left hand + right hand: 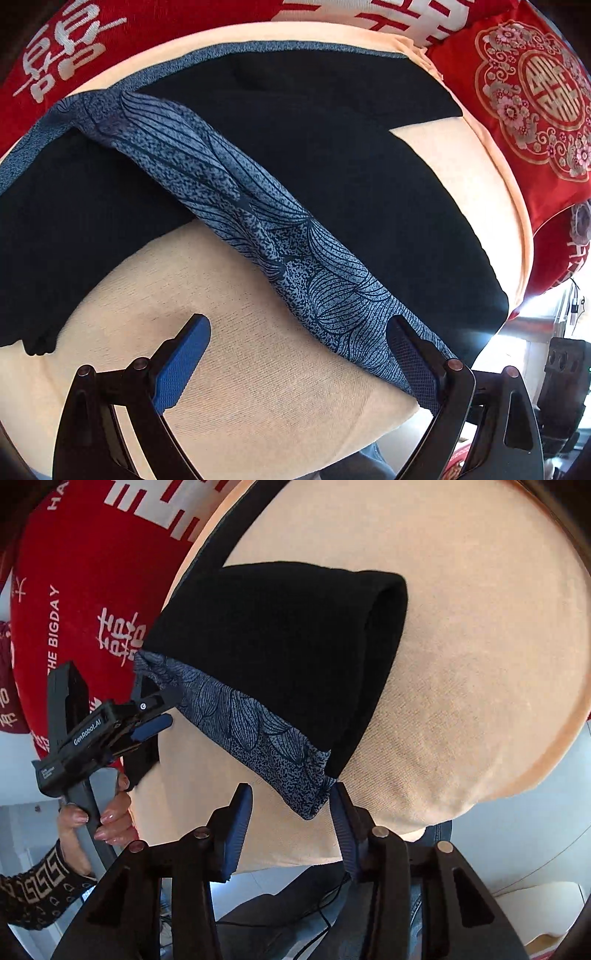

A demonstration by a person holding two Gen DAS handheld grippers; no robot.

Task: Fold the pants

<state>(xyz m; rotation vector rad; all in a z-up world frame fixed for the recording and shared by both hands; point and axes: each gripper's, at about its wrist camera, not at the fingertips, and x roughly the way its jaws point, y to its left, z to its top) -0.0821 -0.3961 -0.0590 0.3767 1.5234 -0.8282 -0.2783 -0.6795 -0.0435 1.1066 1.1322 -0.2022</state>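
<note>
Currently, step in hand: a judgement — both grippers are lined up on the patterned waistband [258,206] to take hold for the next fold.
Pants position: the black pants [332,155] lie on the cream cushion [240,369], filling the middle and upper part of the left wrist view; in the right wrist view they sit centre frame as a doubled-over bundle [280,646] with the patterned band along its lower left edge [258,738].
Left gripper: jaws apart [295,350]; the right-hand pad [413,365] is touching the band's lower end, the other pad sits over bare cushion. Seen from the right wrist at centre left [155,716], it meets the band's far corner, held by a hand [96,819].
Right gripper: jaws apart [291,812], the band's near corner just between them at lower centre, not clamped.
Doing it well: probably slide each lower pad under every layer of the band before closing, pinch both corners evenly, and lift together so the black cloth does not slip or twist.
Risk: catching only the top layer would let the fold fall open.
Containers: none in view.
Backdrop: red printed pillows [535,103] along the top and right.
</note>
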